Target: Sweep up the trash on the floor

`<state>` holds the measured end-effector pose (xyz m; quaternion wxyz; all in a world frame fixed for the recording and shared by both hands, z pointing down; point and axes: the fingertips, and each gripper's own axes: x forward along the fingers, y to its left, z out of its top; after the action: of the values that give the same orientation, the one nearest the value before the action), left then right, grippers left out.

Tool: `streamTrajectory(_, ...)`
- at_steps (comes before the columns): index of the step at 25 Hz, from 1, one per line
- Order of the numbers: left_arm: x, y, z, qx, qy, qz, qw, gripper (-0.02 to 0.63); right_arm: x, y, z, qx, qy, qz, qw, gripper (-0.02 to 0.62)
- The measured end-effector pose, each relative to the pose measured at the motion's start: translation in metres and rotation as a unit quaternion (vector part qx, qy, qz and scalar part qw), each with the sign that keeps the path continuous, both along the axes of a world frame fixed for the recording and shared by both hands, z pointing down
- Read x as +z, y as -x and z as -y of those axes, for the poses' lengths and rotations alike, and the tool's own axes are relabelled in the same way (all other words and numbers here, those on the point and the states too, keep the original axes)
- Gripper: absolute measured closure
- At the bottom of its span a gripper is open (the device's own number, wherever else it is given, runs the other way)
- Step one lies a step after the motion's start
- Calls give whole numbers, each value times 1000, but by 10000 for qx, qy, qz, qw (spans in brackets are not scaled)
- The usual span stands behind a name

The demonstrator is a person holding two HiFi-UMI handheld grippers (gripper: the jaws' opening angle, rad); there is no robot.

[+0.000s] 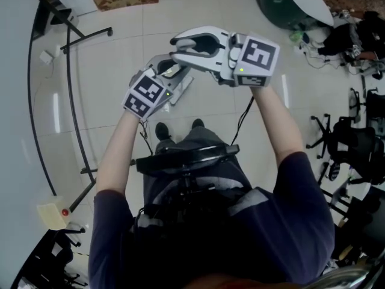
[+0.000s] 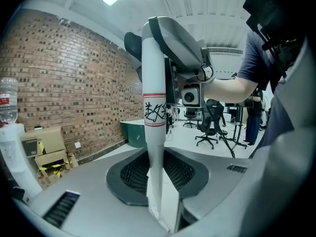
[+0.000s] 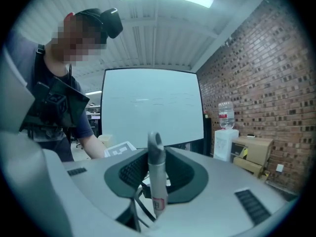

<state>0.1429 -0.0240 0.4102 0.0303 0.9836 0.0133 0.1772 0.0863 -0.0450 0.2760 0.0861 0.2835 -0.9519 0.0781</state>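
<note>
My left gripper point(image 1: 170, 71) is shut on a white handle point(image 2: 154, 132) with a red band, black scribble and a grey grip on top; the handle stands upright between the jaws. In the head view a white part of that tool point(image 1: 181, 90) hangs below the gripper toward the tiled floor. My right gripper point(image 1: 185, 46), held just above and right of the left one, is shut on a thin handle with a grey tip point(image 3: 156, 174). Both grippers are raised in front of the person's chest. No trash shows on the floor in any view.
A green bin point(image 1: 281, 6) stands at the far right, with office chairs point(image 1: 355, 138) along the right side. A black stand frame point(image 1: 69, 71) runs along the left. A brick wall point(image 2: 64, 78), cardboard boxes point(image 2: 47, 149), a water bottle point(image 3: 226, 115) and a whiteboard point(image 3: 150, 107) surround the spot.
</note>
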Motion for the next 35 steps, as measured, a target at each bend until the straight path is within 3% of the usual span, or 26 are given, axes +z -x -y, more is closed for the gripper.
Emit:
streamTrajectory(6,0,-14,-6,-388,-79,292,9988,520,-7,-13,-10,-643,-171,408,9969,477)
streamTrajectory(9,12,-37,-11,-753,-268,569,9952,520,3,-34,-21,-1001,-256,361,9940,477)
streamTrajectory(14,40,-62,-25,-1702,-433,1048,9789,520,29,-62,-51,-1701,-308,199,9847,477)
streamTrajectory(20,64,-89,-25,-2462,-259,1084,9628,522,53,-93,-58,-2146,-128,181,9764,477)
streamTrajectory(29,118,-98,-21,-2399,272,1103,9641,522,110,-89,-46,-2221,385,-123,9742,476)
streamTrajectory(35,166,-100,-6,-2215,731,955,9677,522,161,-84,-20,-1914,844,-212,9776,474)
